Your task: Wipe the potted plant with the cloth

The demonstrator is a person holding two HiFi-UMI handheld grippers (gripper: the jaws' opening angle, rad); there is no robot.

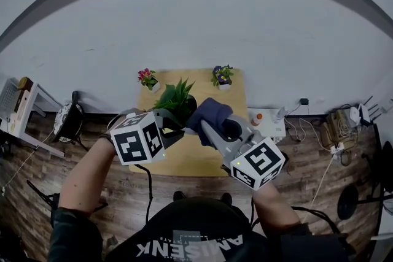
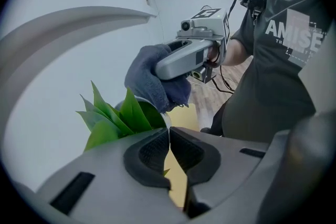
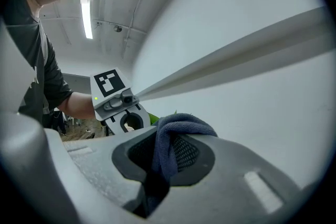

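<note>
Potted plant (image 1: 177, 98): spiky green leaves in a dark pot, mid-table (image 1: 187, 161) toward the far edge, right between the two grippers.
Pink flower pot (image 1: 147, 78): tiny, far left corner of the table.
Left gripper (image 2: 169, 134): jaws pressed together right at the pot's rim, with a sliver of leaf peeking through the gap. Can't tell if anything's actually pinched.
Cloth (image 3: 178, 126): dark blue, bunched up, over the pot's right side, just beside the leaves.
Right gripper (image 1: 207, 126): jaws clamped on the cloth, wad bulging past the tips.
Purple flower pot (image 1: 221, 75): tiny, far right corner.
</note>
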